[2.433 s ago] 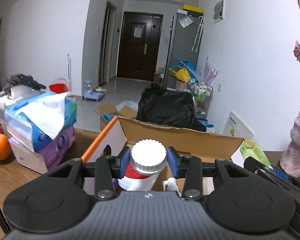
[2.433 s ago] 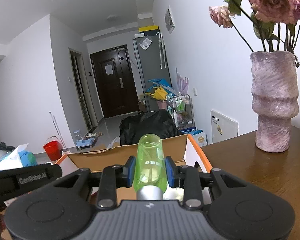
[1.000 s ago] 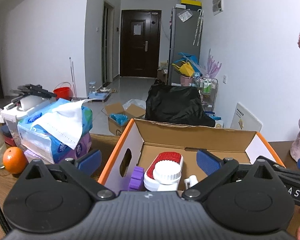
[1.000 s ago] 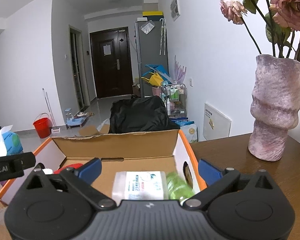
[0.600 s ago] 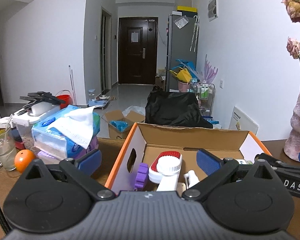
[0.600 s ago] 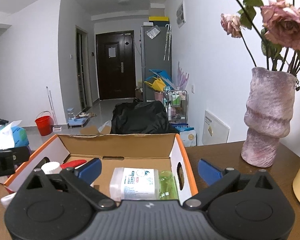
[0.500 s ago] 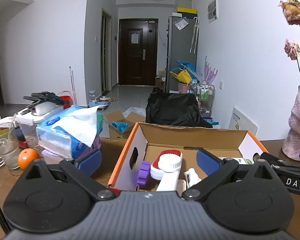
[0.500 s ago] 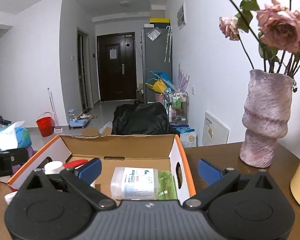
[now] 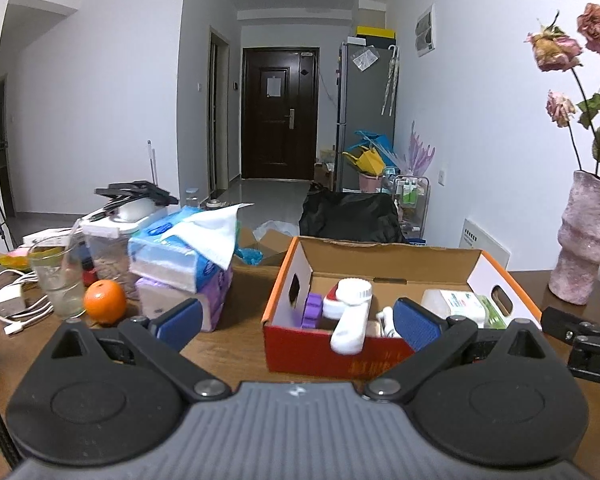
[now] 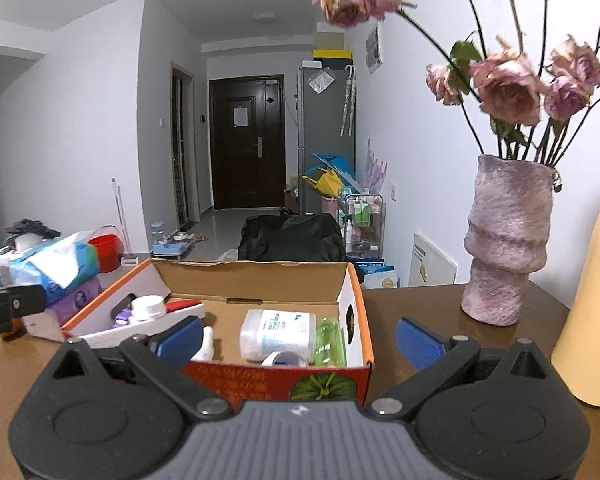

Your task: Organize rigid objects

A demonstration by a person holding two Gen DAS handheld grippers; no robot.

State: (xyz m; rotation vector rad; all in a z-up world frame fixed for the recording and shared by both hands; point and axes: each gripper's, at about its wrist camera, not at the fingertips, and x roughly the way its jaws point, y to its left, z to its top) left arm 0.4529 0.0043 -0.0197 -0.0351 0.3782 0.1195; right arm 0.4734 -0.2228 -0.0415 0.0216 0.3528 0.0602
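An orange-edged cardboard box stands on the wooden table. Inside lie a white bottle with a ribbed cap and red label, a purple piece, a clear labelled container and a green bottle. My left gripper is open, back from the box's near wall, holding nothing. My right gripper is open too, in front of the box's red front wall. Each gripper's body shows at the edge of the other's view.
Stacked tissue packs, an orange, a glass and white cables sit left of the box. A pink vase with dried roses and a tall yellow object stand on the right.
Both grippers let go of their bottles, opened, and drew back from the box. The white bottle and green bottle now lie inside it.
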